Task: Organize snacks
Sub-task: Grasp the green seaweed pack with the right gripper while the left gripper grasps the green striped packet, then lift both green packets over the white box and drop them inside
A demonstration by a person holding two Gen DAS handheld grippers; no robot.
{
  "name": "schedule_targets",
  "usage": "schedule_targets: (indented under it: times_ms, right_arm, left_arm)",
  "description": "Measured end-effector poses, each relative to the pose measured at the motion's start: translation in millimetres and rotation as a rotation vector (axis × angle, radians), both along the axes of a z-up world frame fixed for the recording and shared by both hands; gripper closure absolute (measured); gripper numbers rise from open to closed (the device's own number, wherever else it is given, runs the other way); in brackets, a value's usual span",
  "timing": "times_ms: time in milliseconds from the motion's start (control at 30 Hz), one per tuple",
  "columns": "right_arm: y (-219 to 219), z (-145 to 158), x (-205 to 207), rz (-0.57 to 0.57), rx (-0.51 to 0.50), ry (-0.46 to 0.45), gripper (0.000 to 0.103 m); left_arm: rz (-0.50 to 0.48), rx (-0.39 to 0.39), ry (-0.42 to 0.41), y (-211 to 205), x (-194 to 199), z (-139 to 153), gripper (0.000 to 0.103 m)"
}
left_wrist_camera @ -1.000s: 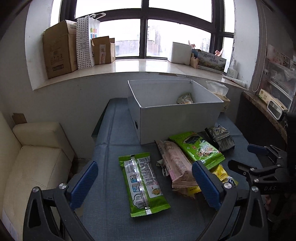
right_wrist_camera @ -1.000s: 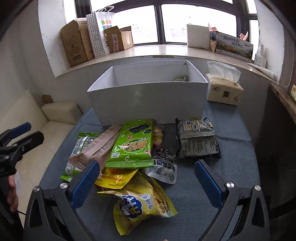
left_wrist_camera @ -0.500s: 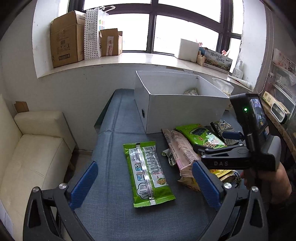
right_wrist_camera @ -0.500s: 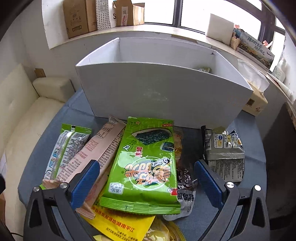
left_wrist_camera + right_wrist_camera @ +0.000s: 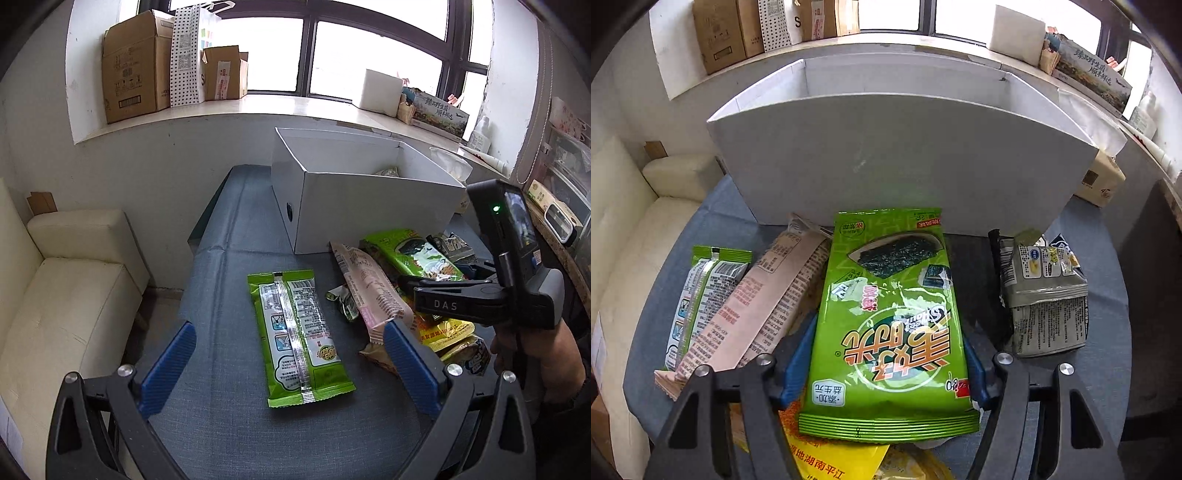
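Note:
A green seaweed snack pack [image 5: 890, 325] lies on top of the snack pile in front of the white box [image 5: 901, 166]. My right gripper [image 5: 882, 369] has closed its blue pads on both long edges of this pack; it also shows in the left wrist view [image 5: 410, 254]. My left gripper [image 5: 291, 362] is open and empty above a long green pack [image 5: 299, 336] lying face down on the blue cloth. A pink pack [image 5: 369, 291] lies beside it. One snack [image 5: 388, 171] sits inside the box.
A grey pack [image 5: 1045, 291] lies right of the pile, yellow packs [image 5: 831, 458] beneath it. A cream sofa [image 5: 62, 295] stands left of the table. Cardboard boxes [image 5: 133, 62] line the window sill. A tissue box [image 5: 1100, 181] sits behind right.
My right gripper moved forward and down over the pile and closed its fingers on the green seaweed pack. My left gripper drifted slightly closer to the long green pack, still open.

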State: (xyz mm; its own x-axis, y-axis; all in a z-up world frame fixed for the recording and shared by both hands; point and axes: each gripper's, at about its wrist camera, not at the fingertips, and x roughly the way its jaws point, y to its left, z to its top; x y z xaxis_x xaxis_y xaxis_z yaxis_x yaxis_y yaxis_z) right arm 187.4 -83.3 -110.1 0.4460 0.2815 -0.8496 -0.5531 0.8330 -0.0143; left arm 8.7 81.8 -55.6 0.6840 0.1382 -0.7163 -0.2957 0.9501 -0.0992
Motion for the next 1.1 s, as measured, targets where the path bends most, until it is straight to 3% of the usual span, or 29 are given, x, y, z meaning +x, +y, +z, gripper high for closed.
schedule_targets:
  times_ms: [300,533,700,867,1100]
  right_arm:
    - [-36,48,-35,-0.030,0.136,-0.101,0.031]
    - [-66,68,-49,-0.064,0.177,-0.135,0.031]
    - [-80,63,-55,-0.081,0.204,-0.112,0.031]
    - [-86,54,-54,-0.092,0.210,-0.079,0.031]
    - [-87,53,-55,-0.092,0.212,-0.080,0.031]
  left_arm:
    - [0.023,0.000,0.083,2,13,-28,0.000]
    - [0.024,0.001,0.147,1,36,-59,0.000]
    - [0.005,-0.029,0.178,-2,58,-75,0.000]
    - [0.018,-0.010,0.233,-5,73,-93,0.000]
    - [0.017,0.023,0.216,-12,76,-94,0.000]
